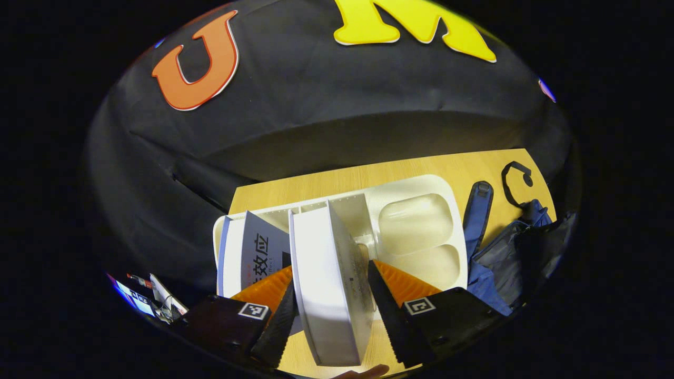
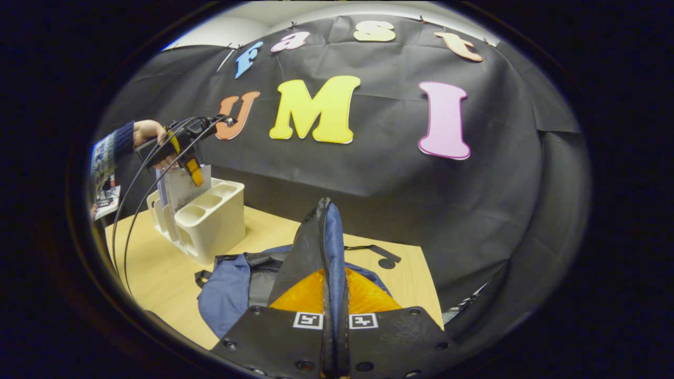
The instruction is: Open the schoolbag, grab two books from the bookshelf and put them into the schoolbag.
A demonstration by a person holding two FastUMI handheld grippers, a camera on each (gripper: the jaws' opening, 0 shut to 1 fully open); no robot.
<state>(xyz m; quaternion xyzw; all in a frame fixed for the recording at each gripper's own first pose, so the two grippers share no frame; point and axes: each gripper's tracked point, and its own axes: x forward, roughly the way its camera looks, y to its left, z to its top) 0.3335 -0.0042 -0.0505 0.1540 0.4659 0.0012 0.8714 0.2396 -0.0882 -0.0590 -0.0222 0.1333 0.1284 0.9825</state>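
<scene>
In the left gripper view, the left gripper (image 1: pixel 330 295) sits at the bottom centre of the frame, its two black-and-orange fingers set around a white book (image 1: pixel 329 284) that stands on edge in a cream plastic bookshelf (image 1: pixel 421 187). The fingers look to be touching both covers, so the book appears pinched, though how firmly cannot be told; standing upright in its slot, the book offers both faces to such a grip. Just left of it a second book (image 1: pixel 247 252) with a pale cover leans in the next slot. The bookshelf rests on a light wooden table (image 1: pixel 316 181), and at the right edge of the frame lies the blue and grey schoolbag (image 1: pixel 500 258). In the right gripper view, the right gripper (image 2: pixel 335 295) at bottom centre is closed tight on a raised fold of the schoolbag (image 2: pixel 329 237) along its zip, holding that flap up in the middle of the frame, probably to keep the mouth open for a book. At the upper left of that view a hand (image 2: pixel 150 134) holds the other gripper (image 2: pixel 192 168) down over the books in the bookshelf (image 2: pixel 216 221), well apart from the bag. Judging from this, the first book is being taken and none is in the bag yet.
</scene>
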